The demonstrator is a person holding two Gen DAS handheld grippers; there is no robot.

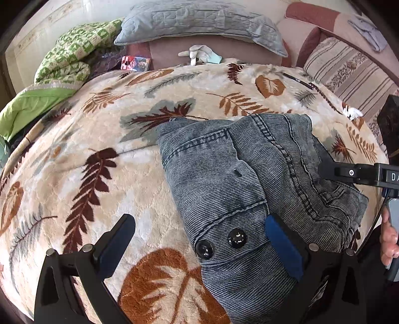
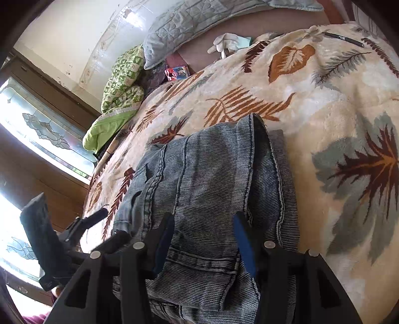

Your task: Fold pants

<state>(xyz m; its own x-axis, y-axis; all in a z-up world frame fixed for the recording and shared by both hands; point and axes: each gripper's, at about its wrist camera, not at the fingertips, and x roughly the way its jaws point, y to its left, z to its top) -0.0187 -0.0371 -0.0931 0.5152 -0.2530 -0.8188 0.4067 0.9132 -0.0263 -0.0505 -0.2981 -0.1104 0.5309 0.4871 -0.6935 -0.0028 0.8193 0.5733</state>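
Grey-blue corduroy pants (image 1: pixel 239 174) lie folded into a compact bundle on a leaf-patterned blanket (image 1: pixel 99 154); two black buttons sit on the waistband near me. My left gripper (image 1: pixel 199 234) is open, its fingers wide apart, the right finger over the waistband, the left over the blanket. In the right wrist view the pants (image 2: pixel 207 179) fill the middle. My right gripper (image 2: pixel 204 234) is open, its fingers straddling the top layer of the bundle. The right gripper also shows in the left wrist view (image 1: pixel 331 172) at the pants' right edge.
At the back lie a grey quilted pillow (image 1: pixel 199 22), a green patterned quilt (image 1: pixel 72 54), a white glove (image 1: pixel 199 53) and a small colourful box (image 1: pixel 136 63). A dark pen (image 1: pixel 299 81) lies on the blanket. A striped cushion (image 1: pixel 349 67) is at right.
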